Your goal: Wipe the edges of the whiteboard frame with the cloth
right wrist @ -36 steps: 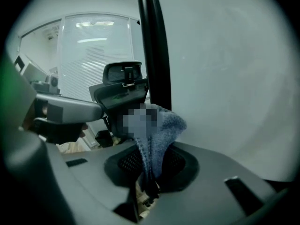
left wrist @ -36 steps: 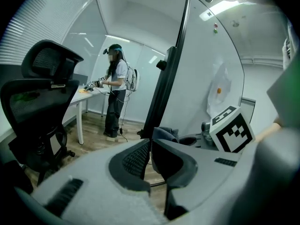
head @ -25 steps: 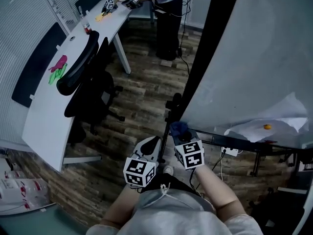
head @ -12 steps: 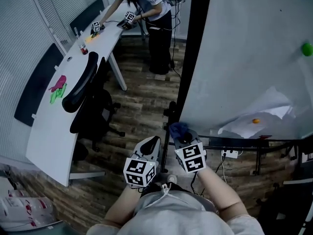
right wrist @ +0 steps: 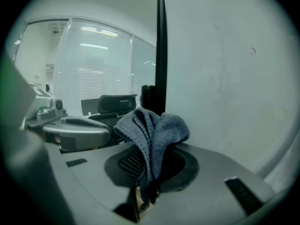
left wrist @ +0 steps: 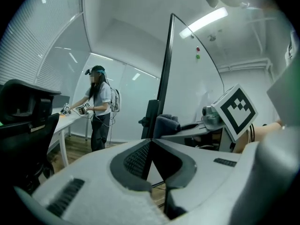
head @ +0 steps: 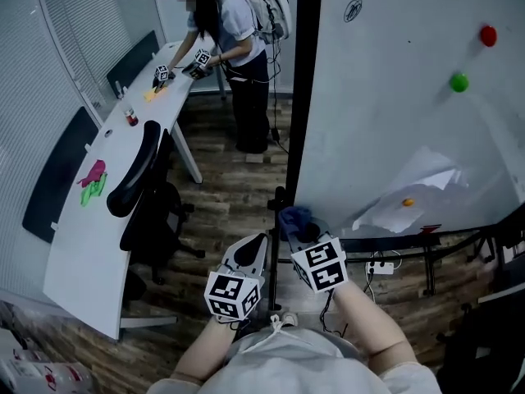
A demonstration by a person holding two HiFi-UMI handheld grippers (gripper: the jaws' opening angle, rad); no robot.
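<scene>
**Cloth held by the board's edge**

My right gripper (right wrist: 149, 171) is pinched tight on the grey-blue cloth (right wrist: 153, 128). The cloth bunches up above the jaws, near the black whiteboard frame (right wrist: 161, 46), low down on it. I cannot tell if they touch. My left gripper (left wrist: 151, 159) is closed with nothing in it, just beside the right one. Far off, another person (head: 238, 48) stands at a long white bench (head: 90, 220).
</scene>
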